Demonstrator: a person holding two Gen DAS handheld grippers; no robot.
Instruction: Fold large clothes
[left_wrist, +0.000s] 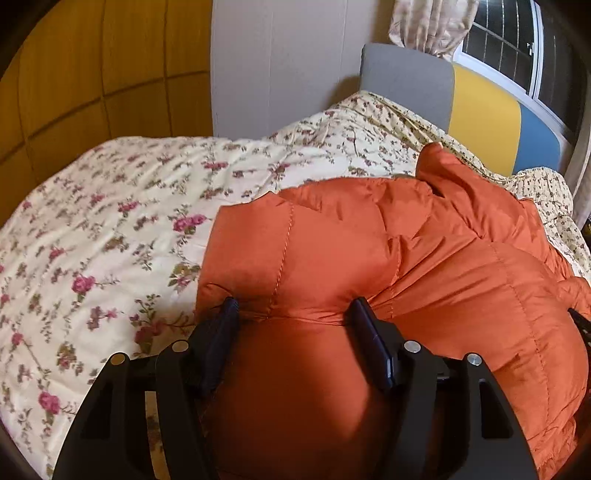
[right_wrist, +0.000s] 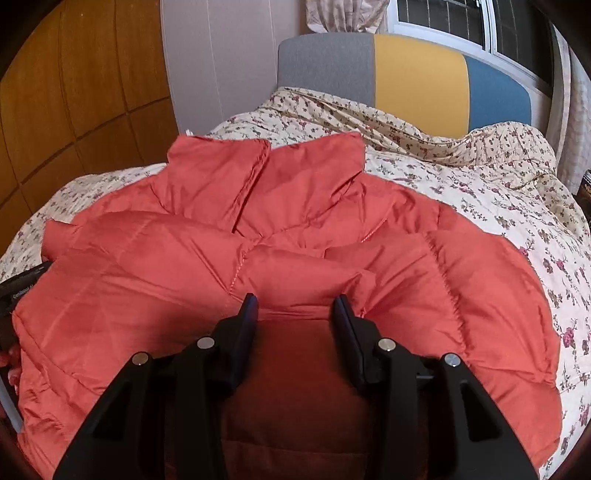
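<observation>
An orange puffer jacket (left_wrist: 406, 240) lies spread on a floral quilt (left_wrist: 110, 221), its two collar flaps (right_wrist: 258, 166) pointing toward the headboard. My left gripper (left_wrist: 295, 306) is shut on a puffy fold at the jacket's near left edge, and fabric bulges up between its pads. In the right wrist view the jacket (right_wrist: 166, 258) fills the middle. My right gripper (right_wrist: 296, 301) is shut on a quilted fold at the near hem, with cloth filling the gap. A black part at the left edge (right_wrist: 22, 291) seems to be the other gripper.
The quilt (right_wrist: 498, 221) covers a bed with a grey, yellow and blue headboard (right_wrist: 417, 74). A wooden wardrobe (left_wrist: 92, 74) stands to the left, and a window (left_wrist: 517, 40) with a curtain is behind the headboard. Bare quilt shows on the jacket's left and right.
</observation>
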